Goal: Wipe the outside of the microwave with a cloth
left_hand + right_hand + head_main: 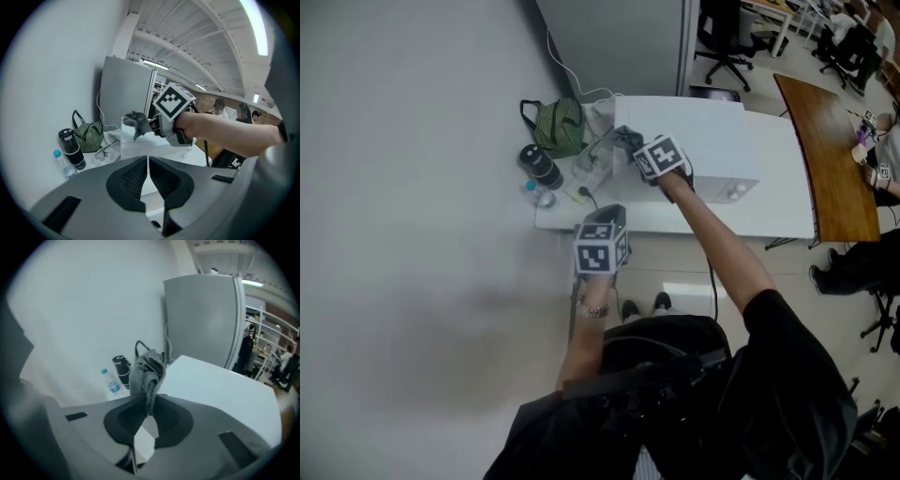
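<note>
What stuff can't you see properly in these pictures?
- Whether the grey crumpled cloth touches the white box-shaped microwave: in the head view, the marker cube of the right claw covers it.
- The microwave's front: head view, seen steeply from above, details too small.
- The small clear water bottle's label: too small in every view.

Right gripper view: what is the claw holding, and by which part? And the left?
The right claw is shut on the grey cloth, pinching its lower bunched end; the rest sticks out above. The left claw is shut and empty.
</note>
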Demonstrator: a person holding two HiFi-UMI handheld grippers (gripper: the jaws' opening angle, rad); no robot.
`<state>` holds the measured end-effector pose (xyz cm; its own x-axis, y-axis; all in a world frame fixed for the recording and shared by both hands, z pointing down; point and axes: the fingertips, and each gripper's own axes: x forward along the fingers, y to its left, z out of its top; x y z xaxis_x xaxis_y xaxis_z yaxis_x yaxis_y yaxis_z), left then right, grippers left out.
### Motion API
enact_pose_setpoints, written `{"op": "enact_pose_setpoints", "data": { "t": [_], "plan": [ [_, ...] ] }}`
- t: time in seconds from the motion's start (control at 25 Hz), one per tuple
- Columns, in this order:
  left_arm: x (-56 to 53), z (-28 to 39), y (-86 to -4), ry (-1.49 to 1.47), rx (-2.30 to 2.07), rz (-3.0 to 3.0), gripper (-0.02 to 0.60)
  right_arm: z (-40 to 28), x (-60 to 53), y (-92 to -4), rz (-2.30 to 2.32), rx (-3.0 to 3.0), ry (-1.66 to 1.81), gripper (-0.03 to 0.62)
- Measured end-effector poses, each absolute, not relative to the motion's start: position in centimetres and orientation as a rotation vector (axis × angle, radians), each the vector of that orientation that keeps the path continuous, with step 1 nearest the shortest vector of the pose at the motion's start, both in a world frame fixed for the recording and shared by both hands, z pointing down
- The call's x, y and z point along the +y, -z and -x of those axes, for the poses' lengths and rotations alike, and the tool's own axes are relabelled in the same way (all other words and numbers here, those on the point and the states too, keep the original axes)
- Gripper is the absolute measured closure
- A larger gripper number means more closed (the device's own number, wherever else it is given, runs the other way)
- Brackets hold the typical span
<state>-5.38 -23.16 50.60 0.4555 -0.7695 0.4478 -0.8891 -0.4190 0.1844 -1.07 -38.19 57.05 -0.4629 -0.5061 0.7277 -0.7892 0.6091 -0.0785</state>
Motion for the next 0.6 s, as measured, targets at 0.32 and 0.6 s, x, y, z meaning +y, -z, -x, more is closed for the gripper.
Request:
{"op": "enact_pose_setpoints", "data": {
  "t": [0.32,0.6],
  "plan": [
    [-22.5,8.5,-51.2,-0.391,-1.446,-2.261,0.578,-4.4,-36.5,-60.8,-1.079,-1.941,-0.416,0.562],
    [-22.4,6.2,-51.2,-0.388,-1.348,-2.319,0.578,-26.7,-32.8,-62.1,-1.424,-1.741,-0.647,0.56]
  ]
}}
